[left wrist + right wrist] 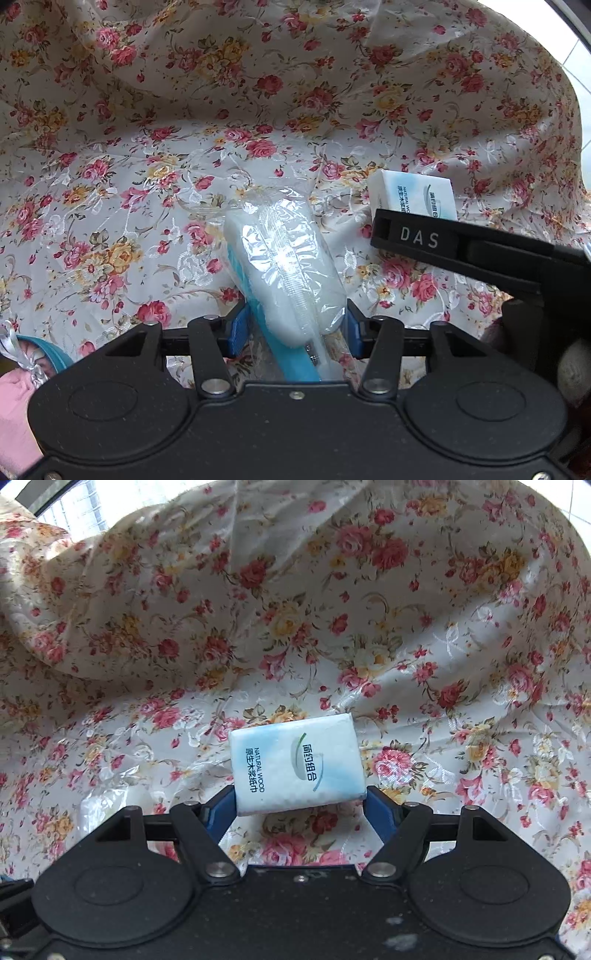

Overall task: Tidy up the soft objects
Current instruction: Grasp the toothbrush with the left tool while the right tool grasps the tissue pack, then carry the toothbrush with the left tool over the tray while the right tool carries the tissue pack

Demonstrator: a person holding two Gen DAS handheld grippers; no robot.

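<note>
A plastic-wrapped pad [291,273] is clamped in the left hand-held gripper [295,326]; a tissue pack [297,762] sits between the right hand-held gripper [301,805] pads, apparently gripped. Neither is stowed yet on the floral-clothed surface [443,686].

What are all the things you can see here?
Floral cloth: one, cream with red and yellow roses, covering the whole surface and bunched up behind.
Tissue pack: one, white and pale blue, lying flat on the cloth.
Clear plastic-wrapped pack: one, white with a blue edge, on the cloth.
Pink and teal item: one, bottom left corner, only partly in view.
Left hand-held gripper: black with blue pads, shut on the plastic-wrapped pack.
Right hand-held gripper: black with blue pads, pressing both sides of the tissue pack.
</note>
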